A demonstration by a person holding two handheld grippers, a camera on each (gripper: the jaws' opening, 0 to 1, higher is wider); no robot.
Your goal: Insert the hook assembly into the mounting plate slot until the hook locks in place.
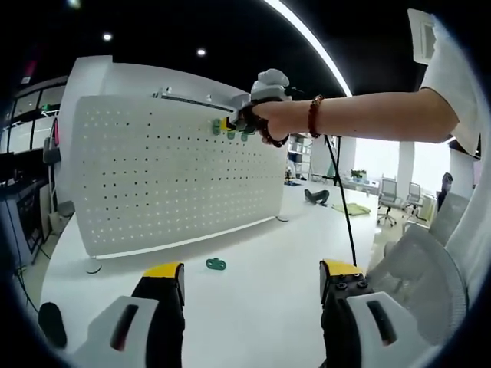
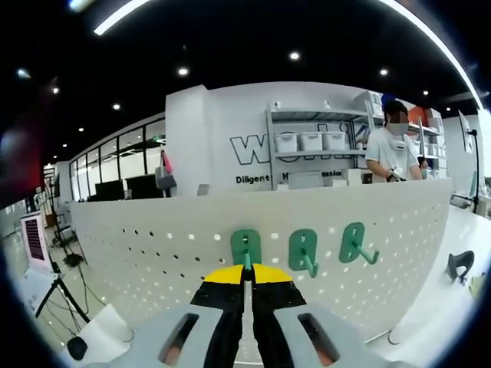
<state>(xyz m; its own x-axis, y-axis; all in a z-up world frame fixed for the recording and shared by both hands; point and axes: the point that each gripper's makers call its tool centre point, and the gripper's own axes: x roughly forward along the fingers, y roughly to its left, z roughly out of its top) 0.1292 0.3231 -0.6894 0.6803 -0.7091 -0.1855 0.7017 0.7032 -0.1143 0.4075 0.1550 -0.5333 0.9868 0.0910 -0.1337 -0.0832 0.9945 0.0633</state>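
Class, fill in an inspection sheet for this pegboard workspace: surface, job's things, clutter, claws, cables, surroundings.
Surface: white table, pegboard standing upright on it.
Job's things: three green hooks on the pegboard; leftmost hook is at the right claw's tips, jaws closed on it; middle hook; right hook. Spare green hook lies on the table.
Clutter: nothing seen.
Claws: left claw open, empty.
Cables: black cable hangs from the person's arm.
Surroundings: office; shelves, chairs, another person.

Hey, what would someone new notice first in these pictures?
The white pegboard standing on the table, with green hooks near its top edge. The right gripper is shut on a green hook at the board, while another green hook lies on the table before the open left gripper.
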